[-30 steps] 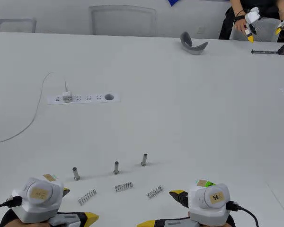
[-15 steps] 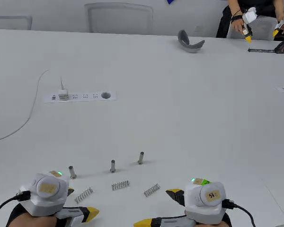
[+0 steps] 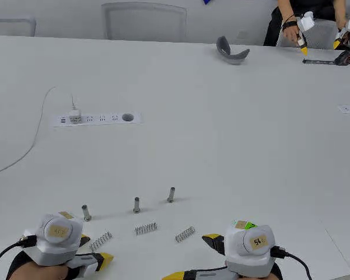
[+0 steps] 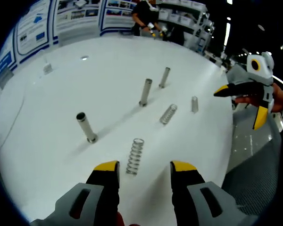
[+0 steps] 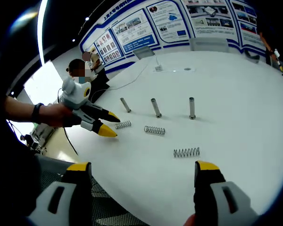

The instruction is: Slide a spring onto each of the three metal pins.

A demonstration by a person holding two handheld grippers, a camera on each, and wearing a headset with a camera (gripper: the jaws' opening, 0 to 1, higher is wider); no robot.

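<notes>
White table [image 3: 221, 146], three metal pins standing upright in a slightly slanted row near the front edge: left pin [image 3: 86, 213], middle pin [image 3: 136, 205], right pin [image 3: 171, 195]. All three pins bare, no spring on any. Three springs lie flat on the table just on the near side of the pins, apart from them: left spring [image 3: 101, 240], middle spring [image 3: 145, 228], right spring [image 3: 185, 234]. Left gripper [image 3: 95, 249] low at the front left, jaws spread with a clear gap, nothing between them. In the left gripper view the left spring lies just ahead of that gap, closer to one jaw tip, not pinched. Right gripper [image 3: 189, 256] at the front right, jaws spread very wide, holding nothing. In the right gripper view the right spring lies on the table a little ahead of its jaws. The two grippers are well apart, both on the near side of the springs. Farther back: power strip [image 3: 99, 118] with one plug in it, a thin cable [image 3: 29, 146] curving off to the left, a grey curved piece [image 3: 232, 51] near the far edge, a chair [image 3: 143, 20] behind the table, and another person [image 3: 297, 17] at the far right corner handling yellow-tipped grippers.
</notes>
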